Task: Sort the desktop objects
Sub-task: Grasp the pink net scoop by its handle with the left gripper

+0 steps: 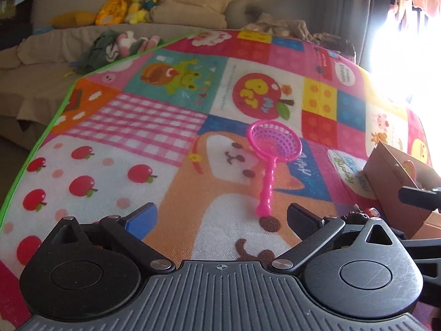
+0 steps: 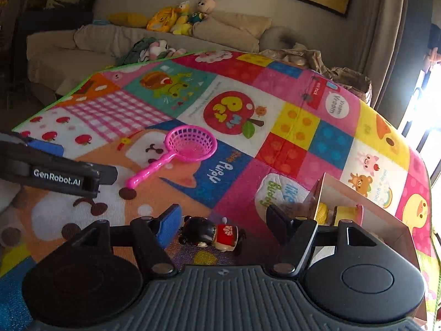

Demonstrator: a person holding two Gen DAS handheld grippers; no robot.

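Left wrist view: mounted behind the left tool [image 1: 222, 218], angled down across the patterned mat [image 1: 171, 115], close to its surface, facing the sofa [image 1: 55, 55]. Right wrist view: same mounting on the right tool [image 2: 222, 220], same heading, offset to the right. Both views share the mat, pink strainer [image 1: 273, 149] [image 2: 187, 149], cardboard box [image 1: 397, 182] [image 2: 366, 212] and sofa.
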